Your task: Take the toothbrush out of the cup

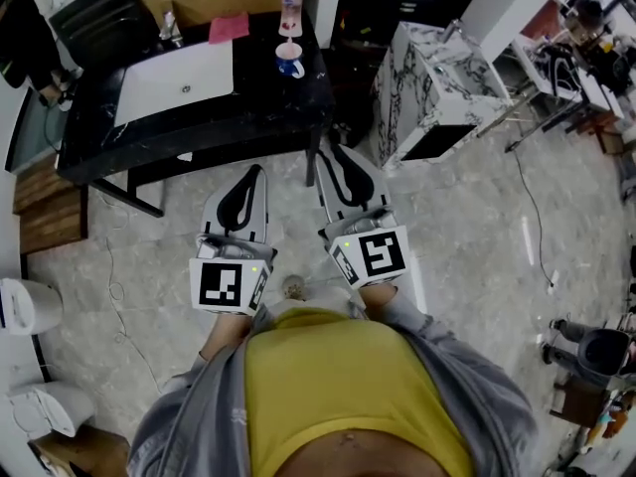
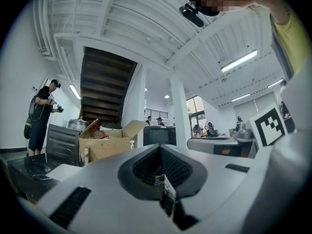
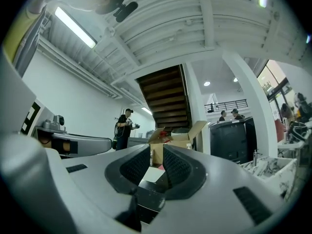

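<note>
1. The cup [image 1: 289, 65] stands near the right end of the black desk [image 1: 199, 127]. A pale pink upright thing rises from it; I take this to be the toothbrush [image 1: 291, 8], not yet taken out.
2. Both claws are held level at waist height, side by side over the floor and well short of the desk. Nothing is within reach from here.
3. The left claw [image 1: 253, 175] has its pads together with nothing between them. It is probably spare for now, or meant to steady the cup.
4. The right claw [image 1: 333, 157] stands apart and empty, with a cardboard box [image 3: 173, 139] showing through the gap. It looks readied for the toothbrush handle.
5. Lifting the toothbrush straight up should keep the cup from tipping.
</note>
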### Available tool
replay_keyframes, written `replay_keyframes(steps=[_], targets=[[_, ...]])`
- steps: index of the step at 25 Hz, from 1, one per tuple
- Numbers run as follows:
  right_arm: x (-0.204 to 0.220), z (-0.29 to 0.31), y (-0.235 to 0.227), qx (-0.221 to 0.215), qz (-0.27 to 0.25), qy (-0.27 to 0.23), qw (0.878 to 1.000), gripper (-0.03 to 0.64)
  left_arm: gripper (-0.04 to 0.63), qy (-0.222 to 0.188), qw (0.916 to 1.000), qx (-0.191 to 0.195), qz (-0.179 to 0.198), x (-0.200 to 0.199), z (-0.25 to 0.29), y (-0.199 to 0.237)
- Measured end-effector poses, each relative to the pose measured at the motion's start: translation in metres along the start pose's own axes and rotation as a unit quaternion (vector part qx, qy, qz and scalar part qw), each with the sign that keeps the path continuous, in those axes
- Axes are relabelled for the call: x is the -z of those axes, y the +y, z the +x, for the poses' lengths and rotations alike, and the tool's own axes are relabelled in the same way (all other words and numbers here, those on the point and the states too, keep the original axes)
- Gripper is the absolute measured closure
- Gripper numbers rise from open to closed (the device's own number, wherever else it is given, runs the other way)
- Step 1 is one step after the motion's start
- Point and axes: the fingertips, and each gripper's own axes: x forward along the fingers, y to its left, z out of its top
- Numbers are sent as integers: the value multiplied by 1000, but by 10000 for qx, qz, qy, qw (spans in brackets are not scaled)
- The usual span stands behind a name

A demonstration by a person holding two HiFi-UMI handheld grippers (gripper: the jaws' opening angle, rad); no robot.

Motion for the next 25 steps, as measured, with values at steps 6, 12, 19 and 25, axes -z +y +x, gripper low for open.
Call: replay_keyframes(steps=[6,12,19,25], targets=[[6,17,-9,106,-39,151,9998,524,595,67,9998,105,-175,9,19,13],[11,45,-26,114,-56,119,9998,526,595,17,9997,141,-194,13,46,25],[18,112,-55,-90,-113,-1,9999,526,595,-86,9998,128,-128,14,106,56],[33,185,-95,-294,-131,115,9994,528,595,-53,9999,30,-152,19,181,87]])
